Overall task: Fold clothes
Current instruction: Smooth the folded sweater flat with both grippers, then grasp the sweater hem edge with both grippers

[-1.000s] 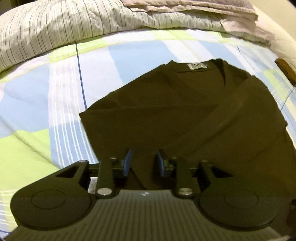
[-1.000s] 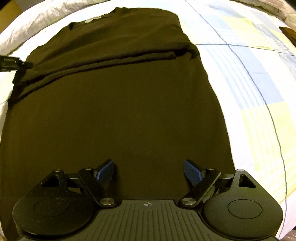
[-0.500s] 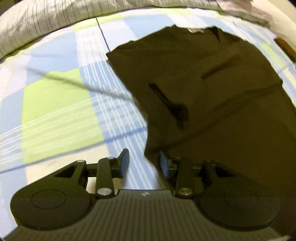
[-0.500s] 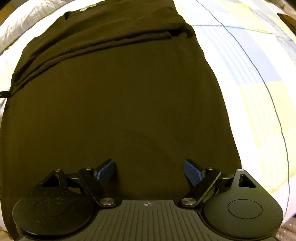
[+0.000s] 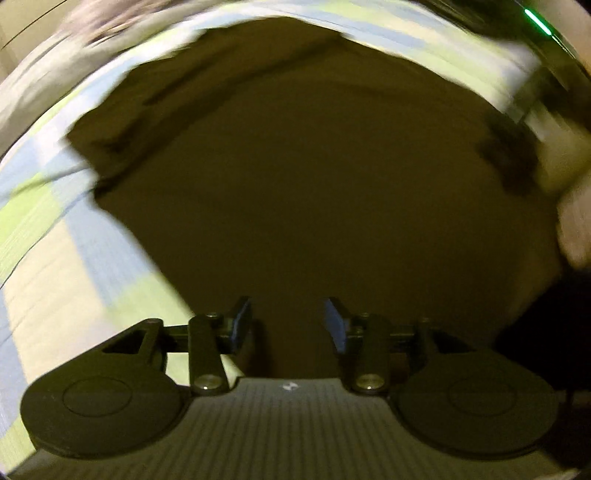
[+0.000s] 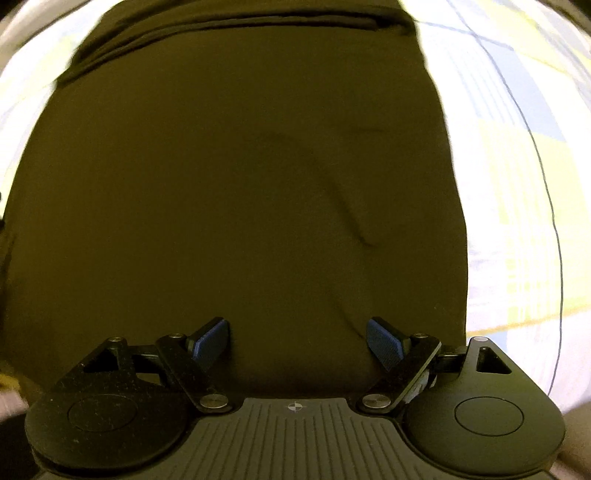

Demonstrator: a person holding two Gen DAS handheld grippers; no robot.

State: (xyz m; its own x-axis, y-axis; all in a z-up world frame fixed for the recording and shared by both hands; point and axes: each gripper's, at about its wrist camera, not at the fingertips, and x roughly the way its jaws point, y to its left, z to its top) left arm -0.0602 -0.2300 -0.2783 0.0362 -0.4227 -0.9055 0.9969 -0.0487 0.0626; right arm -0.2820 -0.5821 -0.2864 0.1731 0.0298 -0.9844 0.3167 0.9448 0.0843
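Nearest in each wrist view, both tools stood with nothing between their blue pads: the left tool parted a moderate way, the right tool spread wide. Both hung over the dark shirt, which lay spread flat on the bed's checked sheet. A shallow crease ran across the cloth ahead of the right tool. Farther off, a folded band crossed the shirt's far end. The left view was blurred, with the sheet showing at left.

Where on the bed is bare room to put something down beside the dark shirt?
Bare checked bedsheet lies right of the dark shirt in the right wrist view, and left of the shirt in the blurred left wrist view. The middle is crowded: the shirt fills it.
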